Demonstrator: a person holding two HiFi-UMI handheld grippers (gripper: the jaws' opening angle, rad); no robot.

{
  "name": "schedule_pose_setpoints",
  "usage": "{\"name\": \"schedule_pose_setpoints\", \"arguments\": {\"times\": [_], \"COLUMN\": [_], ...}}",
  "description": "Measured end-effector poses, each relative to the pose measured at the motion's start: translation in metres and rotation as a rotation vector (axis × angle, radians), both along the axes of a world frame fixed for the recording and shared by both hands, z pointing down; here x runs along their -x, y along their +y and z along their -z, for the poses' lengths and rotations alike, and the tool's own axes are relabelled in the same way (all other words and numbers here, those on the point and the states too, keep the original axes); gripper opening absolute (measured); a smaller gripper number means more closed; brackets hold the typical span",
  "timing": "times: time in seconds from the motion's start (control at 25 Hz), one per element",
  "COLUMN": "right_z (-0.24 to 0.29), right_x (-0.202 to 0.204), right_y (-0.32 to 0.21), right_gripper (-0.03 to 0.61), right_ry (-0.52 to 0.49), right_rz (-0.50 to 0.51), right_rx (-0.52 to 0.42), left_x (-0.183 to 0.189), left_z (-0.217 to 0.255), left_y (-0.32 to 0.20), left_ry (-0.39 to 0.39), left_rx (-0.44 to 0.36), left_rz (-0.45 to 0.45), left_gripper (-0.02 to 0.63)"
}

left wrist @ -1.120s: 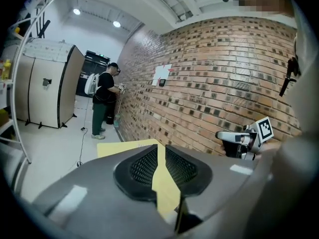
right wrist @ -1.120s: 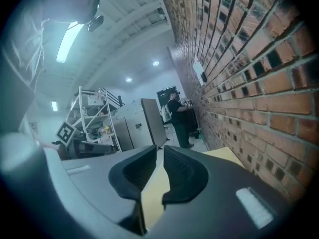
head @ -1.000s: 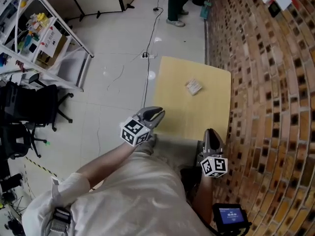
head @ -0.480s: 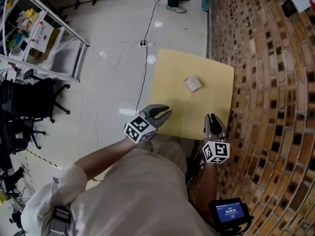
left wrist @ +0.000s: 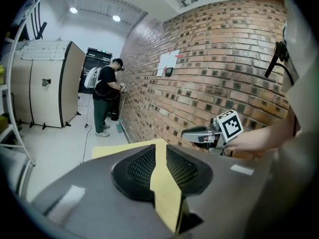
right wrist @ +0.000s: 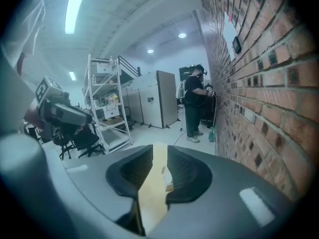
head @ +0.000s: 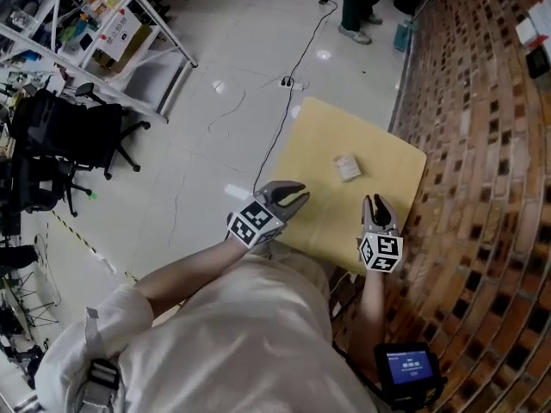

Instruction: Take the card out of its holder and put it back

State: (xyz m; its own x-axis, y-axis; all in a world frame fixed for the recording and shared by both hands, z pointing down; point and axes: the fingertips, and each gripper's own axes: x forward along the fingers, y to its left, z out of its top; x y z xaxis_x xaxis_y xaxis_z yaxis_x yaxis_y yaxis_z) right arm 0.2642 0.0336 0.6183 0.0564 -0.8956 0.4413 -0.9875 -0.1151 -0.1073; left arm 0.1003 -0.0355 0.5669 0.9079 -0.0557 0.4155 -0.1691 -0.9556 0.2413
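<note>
A small pale card holder (head: 347,167) with its card lies past the middle of the yellow table (head: 379,231), toward the brick wall. My left gripper (head: 295,200) hovers at the table's near left edge, jaws apart with nothing between them; the left gripper view shows only tabletop through the gap (left wrist: 160,146). My right gripper (head: 377,203) is at the near right edge, pointing at the holder. Its jaws (right wrist: 159,146) are opening and empty, and the holder (right wrist: 166,178) shows far off through the gap. Neither gripper touches the holder.
A brick wall (head: 482,144) runs along the table's right side. A metal shelf rack (head: 103,41) and black office chairs (head: 69,136) stand to the left, and a cable (head: 293,84) trails over the floor. A person (left wrist: 105,98) stands beyond the table's far end.
The head view has swung, so the table sits further right and more tilted in the picture. Both grippers stay at the near edge, and the holder has not moved on the table.
</note>
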Motion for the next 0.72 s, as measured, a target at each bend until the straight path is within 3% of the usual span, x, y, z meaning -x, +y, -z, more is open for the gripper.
{"name": "schedule_pose_setpoints", "arguments": {"times": [0.36, 0.72], "right_z": [-0.089, -0.173], "right_x": [-0.025, -0.031], "right_y": [-0.044, -0.072], "right_gripper": [0.086, 0.098], "right_ry": [-0.033, -0.055], "right_rz": [0.1, 0.175], "right_rx": [0.142, 0.28], "left_x": [-0.023, -0.009], "left_z": [0.0, -0.019], "left_y": [-0.007, -0.023], "left_ry": [-0.027, -0.078], "left_rx": [-0.021, 0.002], "left_rz": [0.029, 0.113], "left_gripper": [0.089, 0.091]}}
